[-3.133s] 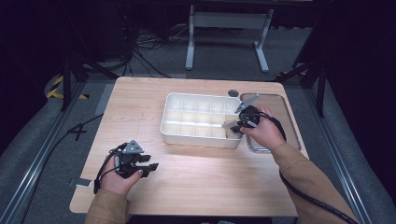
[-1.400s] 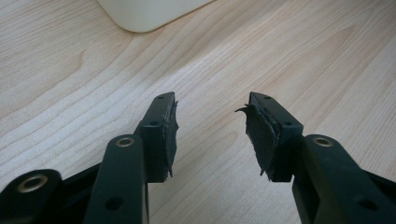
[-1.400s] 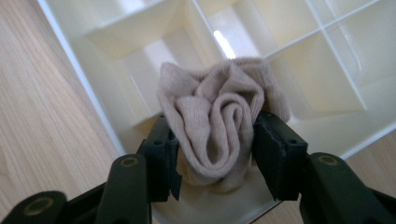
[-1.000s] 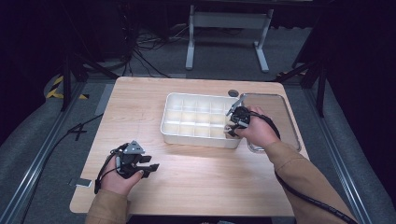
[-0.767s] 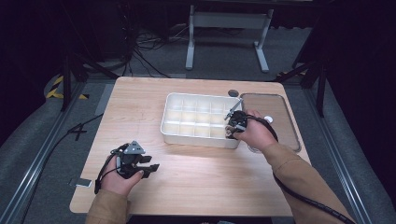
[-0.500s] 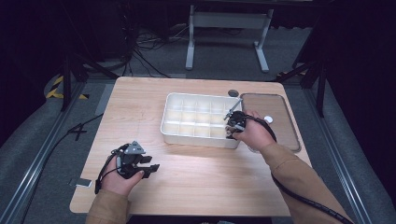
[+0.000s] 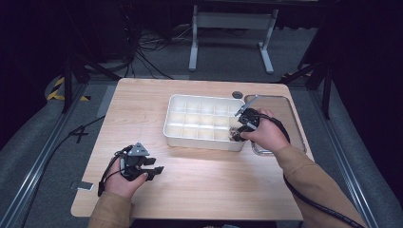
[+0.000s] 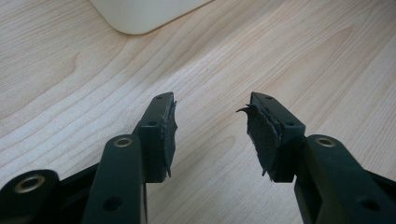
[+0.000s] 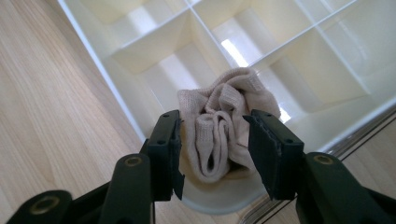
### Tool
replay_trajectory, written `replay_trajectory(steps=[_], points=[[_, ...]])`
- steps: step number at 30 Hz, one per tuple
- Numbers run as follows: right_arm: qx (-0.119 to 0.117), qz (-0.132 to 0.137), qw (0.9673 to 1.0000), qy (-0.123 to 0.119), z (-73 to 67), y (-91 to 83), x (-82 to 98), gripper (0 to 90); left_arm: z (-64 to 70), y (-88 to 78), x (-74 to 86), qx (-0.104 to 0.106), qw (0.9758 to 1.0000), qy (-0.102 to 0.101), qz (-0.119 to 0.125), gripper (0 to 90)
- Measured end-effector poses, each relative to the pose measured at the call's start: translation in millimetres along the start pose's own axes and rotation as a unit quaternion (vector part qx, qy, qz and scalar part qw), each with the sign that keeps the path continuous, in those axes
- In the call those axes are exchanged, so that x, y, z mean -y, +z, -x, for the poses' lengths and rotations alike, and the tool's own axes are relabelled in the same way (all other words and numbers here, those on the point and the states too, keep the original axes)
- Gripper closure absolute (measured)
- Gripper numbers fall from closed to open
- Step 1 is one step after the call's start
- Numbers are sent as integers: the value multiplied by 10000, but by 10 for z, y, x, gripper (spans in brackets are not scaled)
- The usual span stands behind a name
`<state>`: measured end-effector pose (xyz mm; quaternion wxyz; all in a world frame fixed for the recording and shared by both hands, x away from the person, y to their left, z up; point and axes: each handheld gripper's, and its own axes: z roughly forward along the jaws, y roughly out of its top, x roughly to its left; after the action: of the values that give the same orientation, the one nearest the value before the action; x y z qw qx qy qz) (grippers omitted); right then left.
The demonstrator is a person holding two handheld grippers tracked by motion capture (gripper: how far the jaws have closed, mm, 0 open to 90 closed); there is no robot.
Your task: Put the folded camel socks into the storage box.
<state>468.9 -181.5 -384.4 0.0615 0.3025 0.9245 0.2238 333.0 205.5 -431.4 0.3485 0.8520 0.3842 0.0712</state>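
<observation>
Left gripper [image 7: 154, 169]: jaws apart, nothing between them; held low over the wooden table [image 7: 199, 190] at its near-left part, well apart from the tray. In the left gripper view [image 8: 210, 135] the worn black pads [image 8: 169, 135] show bare wood in the gap, with a corner of the tray at the top edge.
Left hand [image 7: 124, 178]: wrapped around the gripper body, sleeve coming in from the bottom edge.
Divider tray [image 7: 180, 130]: white, gridded into compartments, sits mid-table, just left of a metal tray.
Sock [image 9: 224, 126]: beige, bunched up, in the tray's corner compartment at the near-right end [image 7: 234, 135].
Right gripper [image 9: 212, 144]: jaws on either side of the sock, pads at its sides; clamped or just released, cannot tell. Seen from above at the tray's near-right corner [image 7: 236, 134].
Right hand [image 7: 266, 135]: over the gripper, at the tray's right edge.
Metal tray [image 7: 290, 111]: shallow, on the table's right side, touching or just beside the divider tray.
</observation>
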Motion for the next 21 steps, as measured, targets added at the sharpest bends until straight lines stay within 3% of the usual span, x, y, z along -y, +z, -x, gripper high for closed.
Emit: replay_trajectory(steps=[7, 14, 21], points=[[69, 865, 9961, 156, -35, -293, 145, 536, -4, 24, -20, 54, 10000, 3, 1, 523], [143, 1199, 9924, 241, -83, -447, 298, 516, 21, 5, -27, 10, 10000, -1, 27, 502], [222, 1611, 9860, 381, -114, -605, 511, 466, 21, -6, -44, -22, 10000, -41, 87, 471]])
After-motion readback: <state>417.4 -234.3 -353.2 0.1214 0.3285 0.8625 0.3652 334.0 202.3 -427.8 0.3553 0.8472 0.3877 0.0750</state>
